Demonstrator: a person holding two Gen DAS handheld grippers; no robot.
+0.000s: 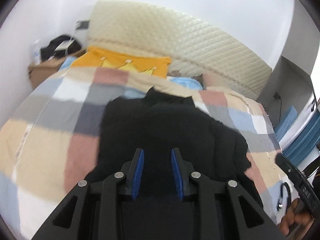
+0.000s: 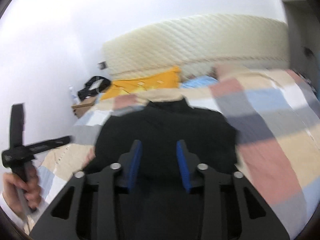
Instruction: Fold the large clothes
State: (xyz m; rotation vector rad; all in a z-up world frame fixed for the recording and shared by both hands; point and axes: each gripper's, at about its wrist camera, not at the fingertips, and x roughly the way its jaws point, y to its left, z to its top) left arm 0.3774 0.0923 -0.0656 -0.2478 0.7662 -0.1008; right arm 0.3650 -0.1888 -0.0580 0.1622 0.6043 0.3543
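A black garment [image 1: 160,124] lies spread on a checked bedspread [image 1: 40,140], its collar pointing toward the headboard. It also shows in the right wrist view [image 2: 166,124]. My left gripper [image 1: 157,152] is open and empty, held above the garment's near part, with blue pads [image 1: 139,172] apart. My right gripper [image 2: 159,145] is open and empty too, above the same garment. The left gripper's handle and the hand on it show at the left edge of the right wrist view [image 2: 24,150]. Both views are blurred.
A cream quilted headboard [image 1: 170,38] stands behind the bed against a white wall. An orange cushion [image 1: 124,60] and a light blue item [image 1: 186,82] lie near it. A cardboard box [image 1: 42,70] with dark things sits at the far left. Blue folded cloth [image 1: 300,136] is at the right.
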